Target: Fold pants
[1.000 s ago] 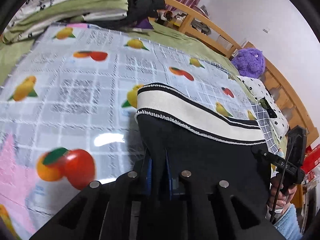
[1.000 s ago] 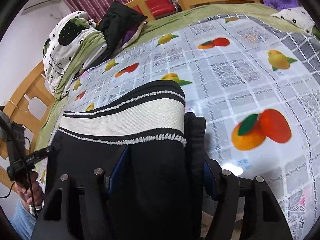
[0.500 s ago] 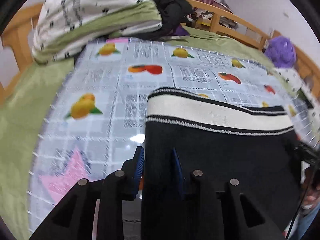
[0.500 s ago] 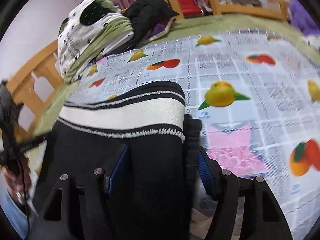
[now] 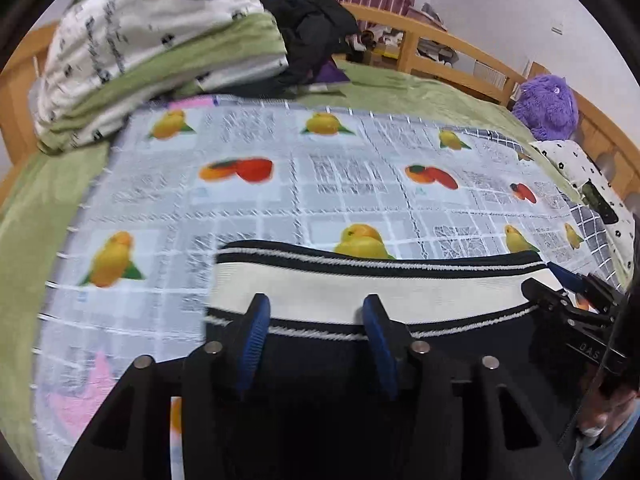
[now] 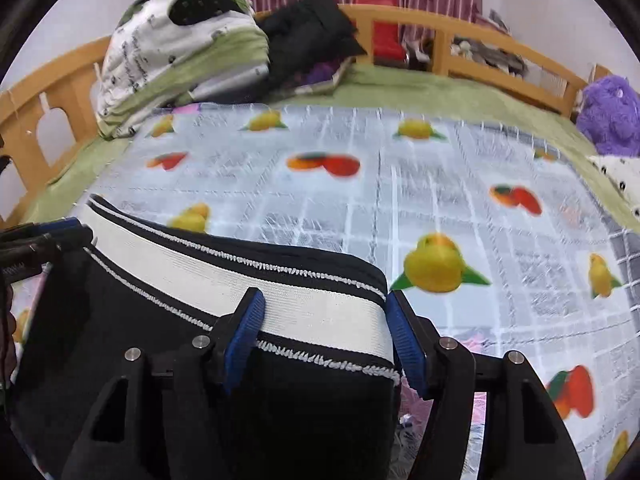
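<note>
black pants with a cream ribbed waistband edged in black-and-white trim (image 5: 372,292) are lying on a pale plastic sheet printed with oranges and lemons (image 5: 280,200), filling the lower middle of both wrist views, waistband toward the top of the frame.

left gripper (image 5: 316,324), lower centre of its view: blue-padded jaws are opening, standing spread over the lower edge of the waistband, cloth lying between them, pads not pressing on it.

right gripper (image 6: 322,332), lower centre of its view: jaws are standing wide, straddling the right end of the waistband; left pad is resting against the cream band, right pad is sitting just off the pants' outer edge. no pinch showing.

the right gripper is also showing at the right edge of the left view, near the waistband's far end.

upper left of both views: white-and-green folded bedding pile (image 6: 180,40) and a black garment (image 6: 312,32) are sitting on the green bedspread (image 5: 400,84). purple plush toy (image 5: 548,108) is sitting at upper right.
</note>
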`<state>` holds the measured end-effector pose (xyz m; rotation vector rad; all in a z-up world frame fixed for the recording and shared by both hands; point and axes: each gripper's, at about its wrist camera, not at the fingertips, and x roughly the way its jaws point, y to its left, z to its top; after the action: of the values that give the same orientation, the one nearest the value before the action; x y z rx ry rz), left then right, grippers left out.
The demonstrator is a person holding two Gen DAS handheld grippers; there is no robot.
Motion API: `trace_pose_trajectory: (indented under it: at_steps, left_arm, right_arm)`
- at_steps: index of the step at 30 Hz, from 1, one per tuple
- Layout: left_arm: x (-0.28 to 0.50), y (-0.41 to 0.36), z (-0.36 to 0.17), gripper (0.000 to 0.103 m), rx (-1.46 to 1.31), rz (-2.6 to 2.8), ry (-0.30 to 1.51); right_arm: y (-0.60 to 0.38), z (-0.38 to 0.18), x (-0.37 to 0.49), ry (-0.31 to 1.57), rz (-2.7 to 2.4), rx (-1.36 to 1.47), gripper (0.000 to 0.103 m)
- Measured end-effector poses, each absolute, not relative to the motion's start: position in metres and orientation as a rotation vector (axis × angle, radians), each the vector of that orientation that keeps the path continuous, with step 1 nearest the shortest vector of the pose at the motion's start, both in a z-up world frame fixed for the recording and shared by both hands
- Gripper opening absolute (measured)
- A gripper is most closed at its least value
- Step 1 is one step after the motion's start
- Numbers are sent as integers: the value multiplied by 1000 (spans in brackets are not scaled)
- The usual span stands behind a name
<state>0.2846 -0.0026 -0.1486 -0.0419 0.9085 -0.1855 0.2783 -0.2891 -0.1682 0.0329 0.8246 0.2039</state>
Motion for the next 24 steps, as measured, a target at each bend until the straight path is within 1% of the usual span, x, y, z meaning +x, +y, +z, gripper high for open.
trace_pose_trajectory:
  at_steps: [5,7,12,14,16,17,18,20,22,23,24]
  left_arm:
    - [262,-6,-153,49,61,-201,936]
    - [243,5,-152,54,34,-194,957]
    - [209,33,-163,56,-78,-202,1035]
    - [204,37,-168,57,-83,-206,1039]
    - [207,41,-174,57,-121,-208,1041]
    - [210,41,-175,48,-143,-212,1039]
    - [214,39,-175,25,-152,-240,1022]
    - [219,30,-171,12,-82,-232,988]
    - [229,25,-167,9,-41,-224,977]
    - [236,24,-165,2,-42,-234,969]
    - [248,25,-161,2,-74,-259,957]
  right_arm:
    - [-312,-170,272,854,273,163,63]
    - [-319,-168,260,872,285,195,63]
    - [-332,-174,221,933,321,242,64]
    - [-336,-180,213,958,349,290,64]
    - [-336,-189,214,982,362,321,62]
    - [-336,-193,217,995,375,367,58]
    - [-337,-196,220,1001,373,400,58]
    - [-333,-196,224,980,359,386,55]
    - [-330,-192,229,959,345,370,53]
    - [-329,-190,235,959,339,367,52]
    - [-328,-189,240,959,338,368,52]
